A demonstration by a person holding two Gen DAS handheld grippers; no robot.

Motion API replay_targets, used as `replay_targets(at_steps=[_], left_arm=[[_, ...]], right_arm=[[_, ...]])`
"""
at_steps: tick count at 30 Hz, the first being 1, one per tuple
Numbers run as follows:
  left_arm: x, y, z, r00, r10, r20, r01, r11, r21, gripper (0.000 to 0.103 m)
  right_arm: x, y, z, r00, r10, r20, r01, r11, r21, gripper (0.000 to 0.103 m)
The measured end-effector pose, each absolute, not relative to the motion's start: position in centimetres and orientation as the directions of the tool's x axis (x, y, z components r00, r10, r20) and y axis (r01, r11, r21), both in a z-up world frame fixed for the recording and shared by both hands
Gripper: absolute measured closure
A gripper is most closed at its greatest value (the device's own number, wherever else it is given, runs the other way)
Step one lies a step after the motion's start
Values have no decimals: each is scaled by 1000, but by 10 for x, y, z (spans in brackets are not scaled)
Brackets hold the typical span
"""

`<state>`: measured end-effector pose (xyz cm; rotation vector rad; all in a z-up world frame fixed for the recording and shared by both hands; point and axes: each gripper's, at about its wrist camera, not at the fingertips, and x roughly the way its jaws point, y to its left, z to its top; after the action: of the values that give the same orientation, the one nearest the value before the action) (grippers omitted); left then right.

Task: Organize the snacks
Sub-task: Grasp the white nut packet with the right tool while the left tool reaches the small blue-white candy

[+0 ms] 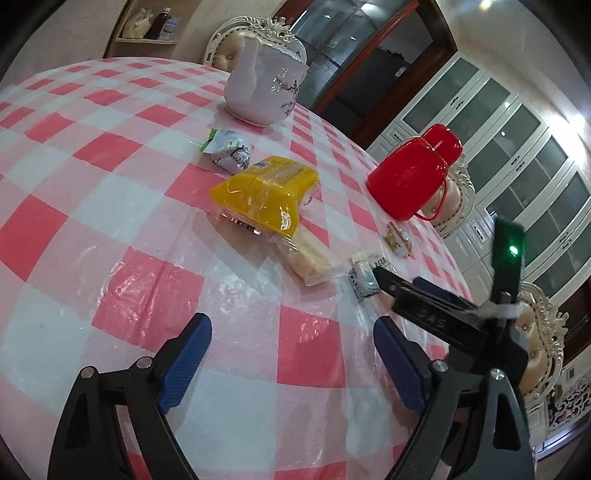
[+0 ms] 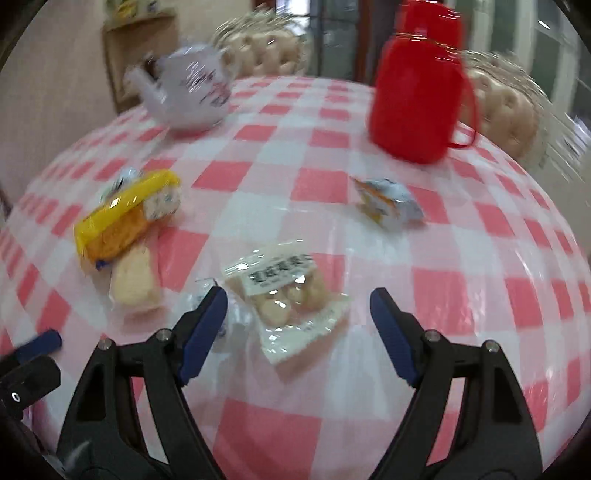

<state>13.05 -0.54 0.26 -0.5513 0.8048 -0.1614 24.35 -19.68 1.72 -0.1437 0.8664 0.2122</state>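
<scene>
Snacks (image 2: 291,295) loose on tablecloth (image 2: 295,424); teapot (image 1: 264,88) lidded.

A home dining room: a round table (image 1: 110,177) under pink-and-white checked plastic cloth, ornate cream carved chairs (image 1: 240,33), glass-fronted white cabinets (image 1: 517,147), a white floral porcelain teapot (image 1: 262,88).

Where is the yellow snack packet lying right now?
In the right wrist view, the yellow packet lies at the left of the table, below the teapot, overlapping a pale biscuit packet.

left tongs (image 1: 291,354): agape, empty | right tongs (image 2: 299,321): apparently agape (blurred)
</scene>
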Motion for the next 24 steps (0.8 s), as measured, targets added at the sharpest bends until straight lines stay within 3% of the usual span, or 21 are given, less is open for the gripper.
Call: replay_targets(at_steps=[2,7,11,16,21,24], left_arm=[[130,-7,3,689,-337,-641,-66,852,-519,13],[131,-8,3,690,-334,-642,-65,855,-515,11],[131,-7,3,690,-336,-641,-64,854,-516,11],[131,-5,2,692,-346,-633,-64,845,-531,11],[131,-6,2,692,-341,-637,-63,850,-524,10],[132,-7,2,692,-342,-636,-62,849,-525,10]], right_arm=[[249,-190,13,627,113,-771,-265,961,-74,21],[265,-202,7,588,175,-789,-257,966,23,25],[261,-198,7,576,230,-784,-306,950,54,40],[262,-190,5,568,250,-784,-359,932,37,39],[282,-183,-1,560,213,-801,-365,931,-8,28],[288,-175,-1,560,221,-798,-391,920,-20,28]])
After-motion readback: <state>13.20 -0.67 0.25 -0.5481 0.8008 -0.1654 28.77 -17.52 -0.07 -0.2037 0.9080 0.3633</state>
